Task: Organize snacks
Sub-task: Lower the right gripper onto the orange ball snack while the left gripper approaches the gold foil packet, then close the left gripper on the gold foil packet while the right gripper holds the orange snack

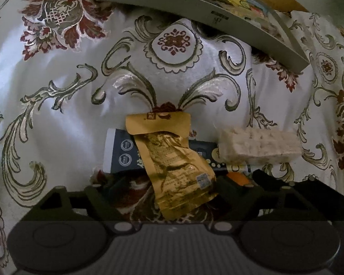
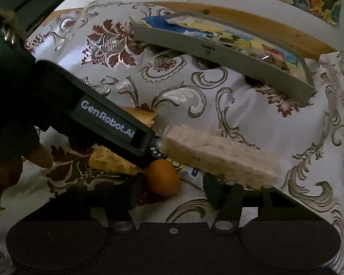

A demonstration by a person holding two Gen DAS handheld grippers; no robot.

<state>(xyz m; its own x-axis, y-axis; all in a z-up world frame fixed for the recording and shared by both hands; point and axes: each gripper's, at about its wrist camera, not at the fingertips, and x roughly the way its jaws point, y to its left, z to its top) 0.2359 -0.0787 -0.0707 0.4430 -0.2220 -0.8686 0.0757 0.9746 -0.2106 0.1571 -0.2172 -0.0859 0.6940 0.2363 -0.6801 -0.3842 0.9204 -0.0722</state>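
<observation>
In the left wrist view a gold snack packet (image 1: 176, 160) lies lengthwise between the fingers of my left gripper (image 1: 172, 189), which is open; cloth shows between the packet and the left finger. Under it lies a dark packet (image 1: 120, 153). A pale crispy bar (image 1: 259, 144) sits to the right. In the right wrist view a small orange round snack (image 2: 164, 177) rests between the fingers of my right gripper (image 2: 174, 191), close to the left finger, with a gap on the right. The pale bar (image 2: 220, 158) lies just above the right finger.
A grey tray (image 2: 217, 59) holding colourful packets stands at the back, its near rim raised off the patterned cloth (image 1: 57, 114). One lettered finger (image 2: 117, 126) of the left gripper crosses the right wrist view, with a person's fingertip (image 2: 40, 158) below it.
</observation>
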